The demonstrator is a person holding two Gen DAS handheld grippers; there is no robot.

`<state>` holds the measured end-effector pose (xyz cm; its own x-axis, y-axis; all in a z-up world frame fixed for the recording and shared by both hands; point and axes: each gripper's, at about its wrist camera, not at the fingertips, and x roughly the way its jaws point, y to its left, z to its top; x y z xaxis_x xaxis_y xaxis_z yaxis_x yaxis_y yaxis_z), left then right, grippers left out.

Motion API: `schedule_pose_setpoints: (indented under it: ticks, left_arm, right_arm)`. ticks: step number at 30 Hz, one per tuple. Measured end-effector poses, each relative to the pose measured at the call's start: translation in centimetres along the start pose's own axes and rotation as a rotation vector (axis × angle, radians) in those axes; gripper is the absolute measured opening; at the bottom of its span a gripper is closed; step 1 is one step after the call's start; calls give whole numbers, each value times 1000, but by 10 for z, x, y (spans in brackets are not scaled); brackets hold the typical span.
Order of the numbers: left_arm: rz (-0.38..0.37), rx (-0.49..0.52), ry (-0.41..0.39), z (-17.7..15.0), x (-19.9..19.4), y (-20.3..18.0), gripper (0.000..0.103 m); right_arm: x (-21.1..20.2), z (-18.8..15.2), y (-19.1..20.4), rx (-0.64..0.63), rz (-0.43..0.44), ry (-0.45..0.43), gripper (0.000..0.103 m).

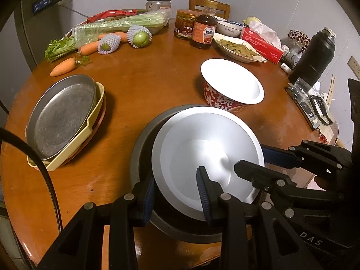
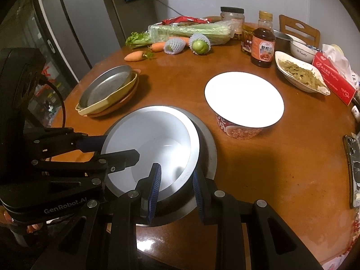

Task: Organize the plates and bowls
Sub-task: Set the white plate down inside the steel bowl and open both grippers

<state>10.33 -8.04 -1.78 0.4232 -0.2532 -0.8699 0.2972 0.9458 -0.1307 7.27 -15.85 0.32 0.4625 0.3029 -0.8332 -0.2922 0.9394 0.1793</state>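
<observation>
Round wooden desk (image 1: 139,94), cluttered along the far edge.

Left side: carrots (image 1: 64,67), bagged celery (image 1: 117,25), two green fruits in foam netting (image 1: 139,37). In front of them a stack: metal plate (image 1: 63,117) on top, sitting in a cream tray (image 1: 76,146), with an orange-brown plate (image 2: 121,104) at the bottom. Stack is well apart from both grippers.

Centre, near edge: silver bowl (image 1: 202,155), empty, sitting tilted inside a dark grey bowl (image 1: 144,144). Both grippers are on this pair.
- left gripper (image 1: 177,193): jaws clenched on the near-left rim; one blue pad is inside the silver bowl, the other is outside the dark bowl's wall.
- right gripper (image 2: 176,186): jaws clenched on the rim on the opposite side; one pad inside the silver bowl, the other outside.
- Can't tell whether the pair is lifted or resting on the desk.

Just behind and to the right of it: red instant-noodle bowl (image 1: 227,90), white inside, empty as far as I can see. Near the nested bowls but apart in the right wrist view. It's the closest obstacle.

Far right: brown sauce bottle (image 1: 203,28), orange-lidded jar (image 1: 185,23), clear jar (image 1: 158,3), white bowl with blue print (image 1: 229,28), oval dish (image 1: 238,49) holding green vegetable strips, red tissue box (image 1: 261,43), black thermos (image 1: 312,54). Phone (image 2: 353,168) lies at the right edge of the desk.

Wooden chair (image 1: 209,5) behind the desk, grey fridge (image 2: 74,22) to the left.
</observation>
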Motion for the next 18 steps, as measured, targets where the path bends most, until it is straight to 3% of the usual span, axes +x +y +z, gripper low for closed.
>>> schedule_pose_setpoints:
  ticks: [18]
  left_arm:
    - [-10,-16,-36,2,-12,5,35]
  right_arm:
    - [-8,1,-7,36,-11,-18,30]
